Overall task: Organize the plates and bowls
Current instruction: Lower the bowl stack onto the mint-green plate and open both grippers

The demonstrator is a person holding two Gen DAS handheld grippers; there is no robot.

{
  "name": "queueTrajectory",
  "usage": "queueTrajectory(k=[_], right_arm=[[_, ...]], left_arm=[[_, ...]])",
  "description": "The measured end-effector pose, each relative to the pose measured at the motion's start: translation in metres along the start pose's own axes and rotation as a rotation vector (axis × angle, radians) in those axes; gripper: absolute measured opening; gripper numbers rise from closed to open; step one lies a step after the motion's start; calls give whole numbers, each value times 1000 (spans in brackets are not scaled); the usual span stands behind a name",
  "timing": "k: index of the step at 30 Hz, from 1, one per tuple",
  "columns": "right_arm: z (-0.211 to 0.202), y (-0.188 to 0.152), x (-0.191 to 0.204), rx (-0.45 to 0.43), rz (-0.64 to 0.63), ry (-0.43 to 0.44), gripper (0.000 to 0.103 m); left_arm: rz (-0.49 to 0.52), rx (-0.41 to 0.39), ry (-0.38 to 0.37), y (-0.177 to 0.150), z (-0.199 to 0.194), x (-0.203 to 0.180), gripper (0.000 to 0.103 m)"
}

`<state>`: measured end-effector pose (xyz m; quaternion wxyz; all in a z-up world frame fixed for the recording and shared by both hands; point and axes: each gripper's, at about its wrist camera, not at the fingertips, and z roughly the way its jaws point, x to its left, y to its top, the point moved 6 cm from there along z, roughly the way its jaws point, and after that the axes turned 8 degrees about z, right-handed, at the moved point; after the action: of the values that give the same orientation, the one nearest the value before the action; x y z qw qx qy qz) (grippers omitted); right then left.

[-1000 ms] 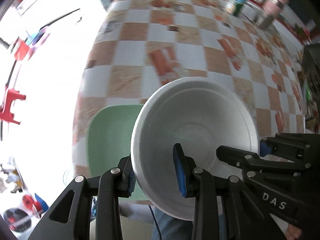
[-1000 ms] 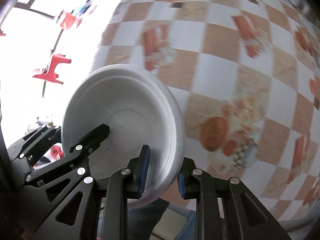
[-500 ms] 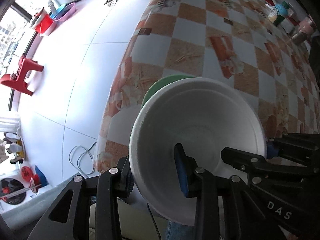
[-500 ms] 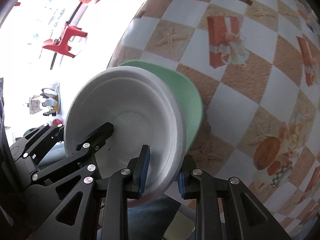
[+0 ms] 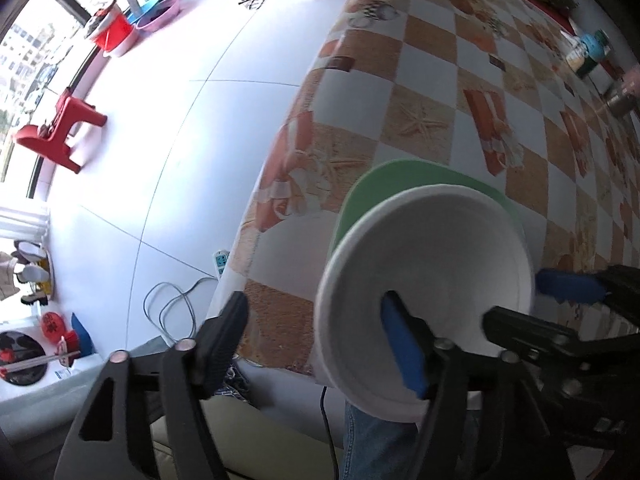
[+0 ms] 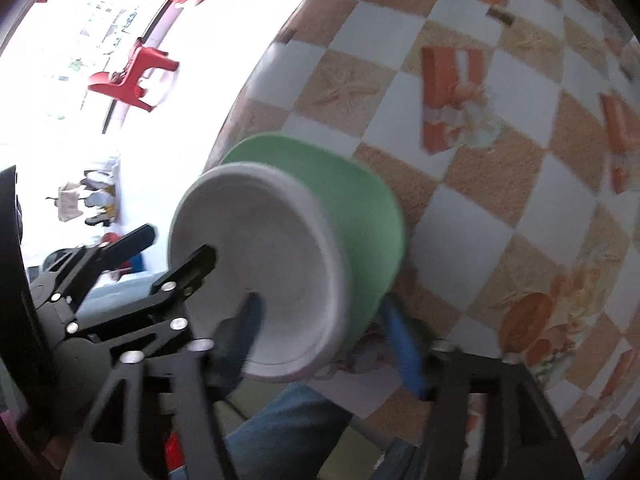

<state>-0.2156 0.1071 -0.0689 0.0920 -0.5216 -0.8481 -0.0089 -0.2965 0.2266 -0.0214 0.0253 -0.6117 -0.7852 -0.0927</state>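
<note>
A white foam bowl [image 5: 436,276] [image 6: 256,264] rests on a green plate [image 5: 404,184] [image 6: 360,220] near the corner of the checkered table [image 5: 440,92]. My left gripper [image 5: 312,344] straddles the bowl's near-left rim. Its jaws are opening, one finger [image 5: 224,336] well clear outside and the blue pad [image 5: 400,348] inside, neither pressing. My right gripper [image 6: 322,346] straddles the opposite rim, jaws likewise opening, its pads off the foam. Each gripper also shows in the other's view, the right gripper [image 5: 532,300] and the left gripper [image 6: 178,244].
The table edge drops to a white tiled floor just left of the plate. A power strip with cable [image 5: 180,300] and a red stool [image 5: 56,132] are on the floor. Jars [image 5: 588,56] stand at the table's far right. A person's jeans leg [image 6: 288,432] is below.
Both grippers carried the bowl toward the table corner, over the green plate. Since half a second ago both sets of jaws have spread and let go of the rim.
</note>
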Motion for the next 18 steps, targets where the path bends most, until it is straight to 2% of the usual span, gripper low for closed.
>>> queueTrajectory(k=[3, 6, 7, 9, 13, 15, 18], right_arm=[[-7, 0, -1, -15, -4, 14, 77], [-14, -1, -2, -31, -12, 7, 78], [-15, -2, -2, -38, -13, -1, 84], [-17, -2, -5, -54, -9, -23, 91], [-21, 2, -14, -81, 18, -27, 92], [-23, 4, -21, -90, 33, -40, 103], [-29, 5, -34, -94, 59, -39, 103]], left_arm=[[-22, -13, -5, 3, -4, 9, 78], [-29, -40, -28, 6, -9, 11, 85], [-27, -41, -27, 10, -11, 7, 92], [-15, -33, -9, 12, -12, 4, 102], [-9, -22, -26, 13, -9, 4, 103], [-9, -27, -40, 13, -10, 4, 103], [-2, -31, -46, 12, -12, 2, 103]])
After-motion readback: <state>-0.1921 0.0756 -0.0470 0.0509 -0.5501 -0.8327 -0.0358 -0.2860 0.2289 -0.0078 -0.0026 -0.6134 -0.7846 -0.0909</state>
